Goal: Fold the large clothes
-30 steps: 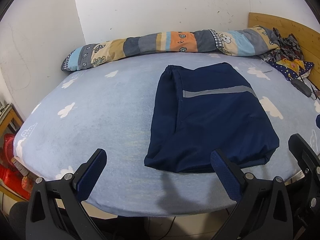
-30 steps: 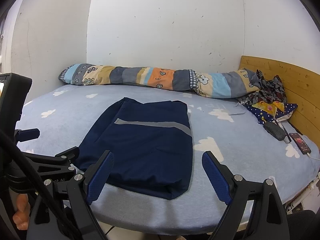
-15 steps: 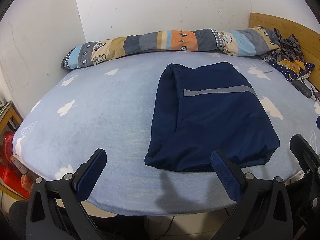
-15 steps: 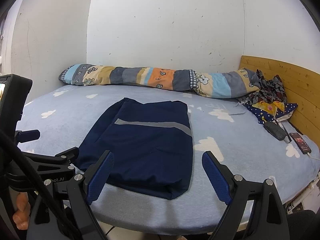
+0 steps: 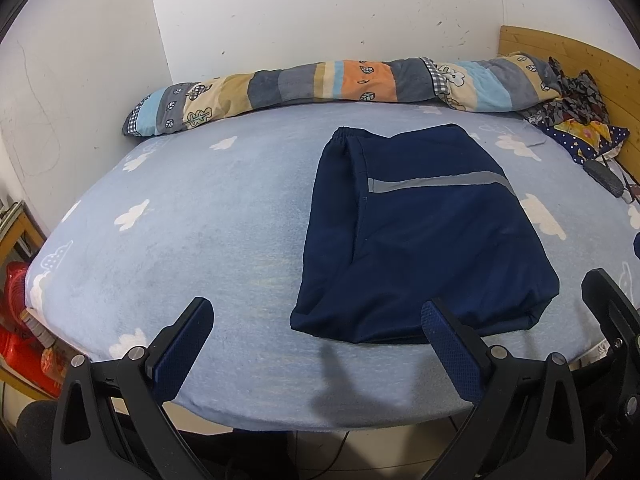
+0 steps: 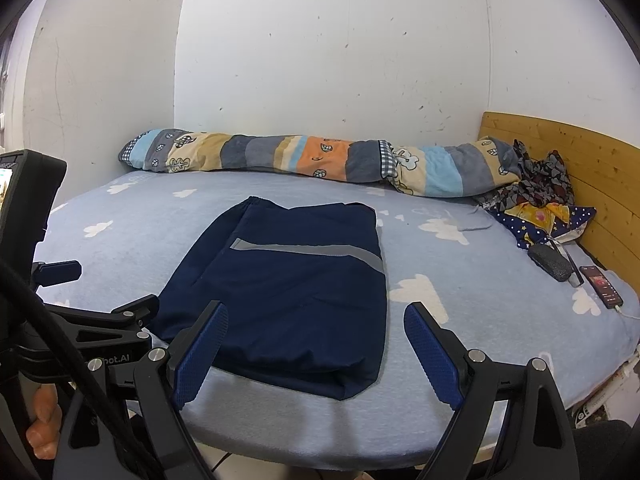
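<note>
**Lying folded on the bed, navy trousers ahead of two open tools**

Lying flat on the pale blue cloud-print bed sheet (image 5: pixel 168 240), a pair of navy trousers (image 5: pixel 424 240) (image 6: pixel 288 288) is seen folded into a compact rectangle, with the elastic waistband at the far end and a grey reflective stripe (image 5: pixel 440 182) running across the upper layer. The near folded edge is placed close to the front edge of the bed.

The left tool (image 5: pixel 316 348) is held just off that front edge with its fingers spread wide; nothing is gripped. In its view the right-hand blue pad (image 5: pixel 448 356) overlaps the trousers' near edge, though contact cannot be confirmed, while the other pad is seen over bare sheet to the left of the garment.

The right tool (image 6: pixel 316 348) is likewise held wide apart and empty. Its left pad (image 6: pixel 200 352) is seen over the near left part of the trousers; the garment's near right corner falls between its fingers.

A rolled patchwork quilt (image 6: pixel 320 160) is laid along the far wall, well apart from the trousers. A phone (image 6: pixel 600 286) is seen near the wooden headboard (image 6: pixel 580 160).
</note>
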Tool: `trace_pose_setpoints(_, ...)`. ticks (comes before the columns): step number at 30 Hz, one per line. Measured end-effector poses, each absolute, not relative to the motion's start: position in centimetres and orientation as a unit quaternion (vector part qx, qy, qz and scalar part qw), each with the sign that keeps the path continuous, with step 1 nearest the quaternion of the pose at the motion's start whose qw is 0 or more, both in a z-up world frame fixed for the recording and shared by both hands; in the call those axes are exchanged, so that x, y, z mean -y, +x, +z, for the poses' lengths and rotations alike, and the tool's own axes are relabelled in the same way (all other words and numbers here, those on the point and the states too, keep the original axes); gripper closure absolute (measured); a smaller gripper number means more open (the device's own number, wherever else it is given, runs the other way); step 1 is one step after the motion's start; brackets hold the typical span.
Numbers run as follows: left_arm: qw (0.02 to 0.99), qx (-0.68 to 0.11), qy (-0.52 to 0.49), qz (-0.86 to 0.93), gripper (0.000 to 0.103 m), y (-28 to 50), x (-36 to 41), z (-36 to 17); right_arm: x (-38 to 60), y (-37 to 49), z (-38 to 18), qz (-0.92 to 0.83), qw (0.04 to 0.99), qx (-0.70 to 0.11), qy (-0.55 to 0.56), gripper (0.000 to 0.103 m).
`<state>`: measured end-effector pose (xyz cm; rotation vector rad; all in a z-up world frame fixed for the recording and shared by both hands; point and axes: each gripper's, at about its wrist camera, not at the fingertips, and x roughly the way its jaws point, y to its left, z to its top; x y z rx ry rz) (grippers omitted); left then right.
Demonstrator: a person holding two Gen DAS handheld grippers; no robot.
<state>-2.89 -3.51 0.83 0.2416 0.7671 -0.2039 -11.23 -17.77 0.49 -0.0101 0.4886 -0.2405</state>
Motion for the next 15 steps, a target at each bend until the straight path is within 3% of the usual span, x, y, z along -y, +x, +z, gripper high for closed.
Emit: trace_pose_setpoints(15, 0.912, -0.381, 0.114, -0.099, 0.000, -2.77, 3.76, 0.86, 17.68, -11.28, 0.55, -0.120, 0.964, -0.239, -0.004, 0.010)
